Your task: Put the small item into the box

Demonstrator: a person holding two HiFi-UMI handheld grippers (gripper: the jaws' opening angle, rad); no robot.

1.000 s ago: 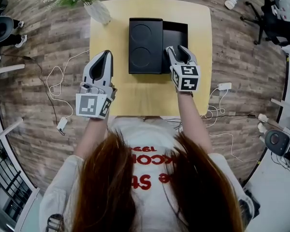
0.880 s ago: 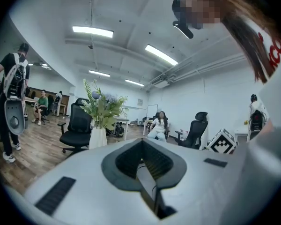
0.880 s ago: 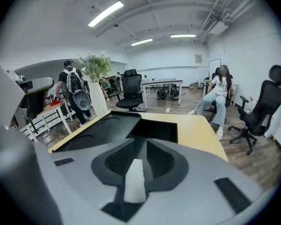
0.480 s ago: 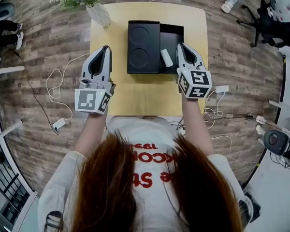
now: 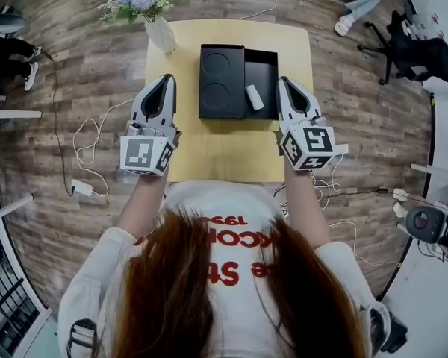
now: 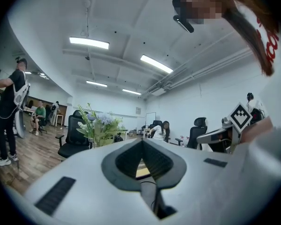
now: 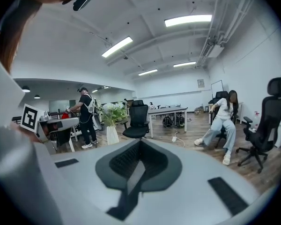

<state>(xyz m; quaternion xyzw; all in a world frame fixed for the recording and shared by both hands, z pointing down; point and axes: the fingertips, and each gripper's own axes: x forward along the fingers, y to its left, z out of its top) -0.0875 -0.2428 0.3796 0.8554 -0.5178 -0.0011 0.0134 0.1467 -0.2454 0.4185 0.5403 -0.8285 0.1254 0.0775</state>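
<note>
The small white cylindrical item (image 5: 254, 97) lies on its side inside the open black box (image 5: 270, 64), next to the box's lid (image 5: 222, 80) with two round recesses. The box sits on the yellow worktop (image 5: 224, 151). Just right of the box, the right gripper (image 5: 285, 82) hangs with its jaws together and nothing between them. The left gripper (image 5: 166, 79), left of the lid, is likewise closed and empty. A vase of flowers (image 5: 161, 33) stands at the worktop's far left corner.

I see the small white item (image 5: 254, 97) lying in the black box (image 5: 272, 66), my right claw (image 5: 285, 81) at its three o'clock and my left claw (image 5: 164, 79) at nine.
</note>
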